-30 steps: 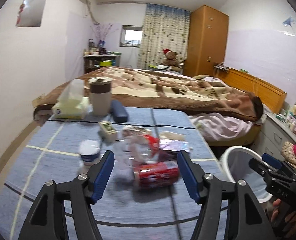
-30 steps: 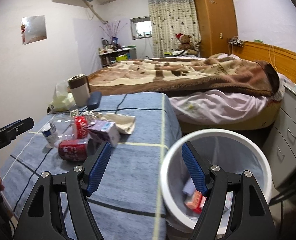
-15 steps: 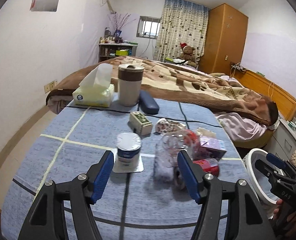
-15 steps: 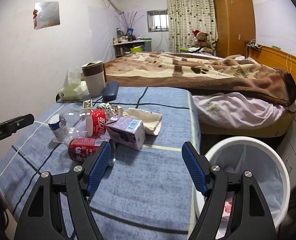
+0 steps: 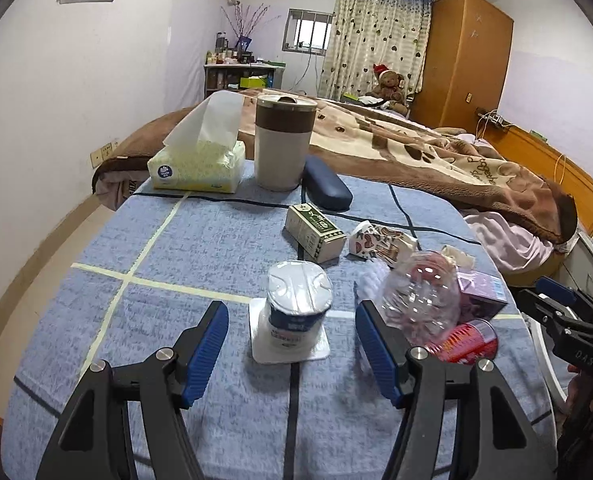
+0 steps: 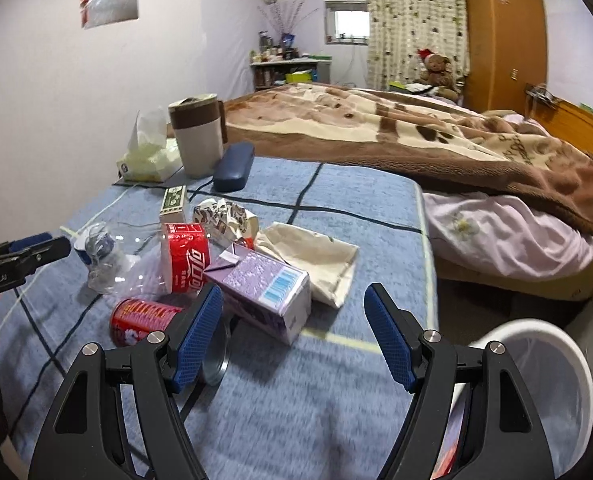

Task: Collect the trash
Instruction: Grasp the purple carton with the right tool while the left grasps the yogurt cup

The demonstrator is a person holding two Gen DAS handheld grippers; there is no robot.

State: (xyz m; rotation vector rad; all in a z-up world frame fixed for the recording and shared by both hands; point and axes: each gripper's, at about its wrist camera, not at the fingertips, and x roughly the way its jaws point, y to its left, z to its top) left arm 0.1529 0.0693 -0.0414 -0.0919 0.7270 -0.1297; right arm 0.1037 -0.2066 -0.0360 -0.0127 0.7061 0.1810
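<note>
Left gripper (image 5: 291,342): fingers spread, empty, framing upright yogurt cup (image 5: 299,309) on counter (image 5: 176,264).
Right gripper (image 6: 293,332): fingers spread, empty, over purple carton (image 6: 265,298) lying flat, long axis running left-right.
Red can (image 6: 146,320): on its side beside carton.
Bin (image 6: 556,360): at counter's right.

A second ago the left gripper (image 5: 291,347) was lined up on the lying red can (image 5: 467,341), which sat between its jaws; it has since swung left, and the white yogurt cup (image 5: 299,309) on its square lid now stands between the spread jaws — the can and the clear crushed bottle (image 5: 420,300) have slid off to the right. The right gripper (image 6: 293,330) has turned away from the white bin (image 6: 544,344), which had filled its view and now sits at the lower right edge; its jaws, wide apart, now frame the purple carton (image 6: 264,294) — the counter (image 6: 328,384) trash looks closer.
</note>
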